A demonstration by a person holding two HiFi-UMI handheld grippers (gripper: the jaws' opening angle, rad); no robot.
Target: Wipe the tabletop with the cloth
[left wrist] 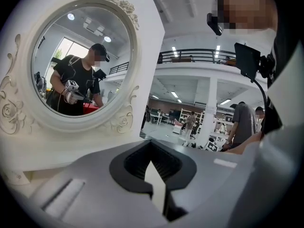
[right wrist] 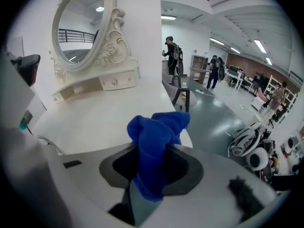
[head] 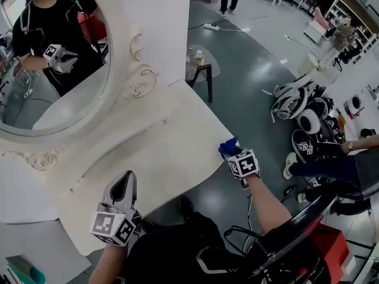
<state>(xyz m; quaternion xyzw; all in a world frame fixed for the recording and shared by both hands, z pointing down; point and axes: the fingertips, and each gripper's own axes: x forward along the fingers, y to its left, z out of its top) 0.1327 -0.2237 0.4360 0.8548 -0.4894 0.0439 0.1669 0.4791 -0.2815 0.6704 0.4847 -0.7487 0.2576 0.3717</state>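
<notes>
Bright blue cloth [right wrist: 159, 141] on a cream-white tabletop [head: 172, 158].
The left gripper [head: 125, 181] is grey and black, its marker squares black on white.

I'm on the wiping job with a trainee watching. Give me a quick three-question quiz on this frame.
1. True or false: the left hand-held gripper holds the blue cloth.
2. Multiple choice: in the head view, the cloth is at the tabletop's A) right edge B) left end C) middle.
3. Fill in: the round ____ stands at the back of the tabletop.

Key: 1 false, the right hand-held gripper is shut on it; 2 A; 3 mirror.
</notes>
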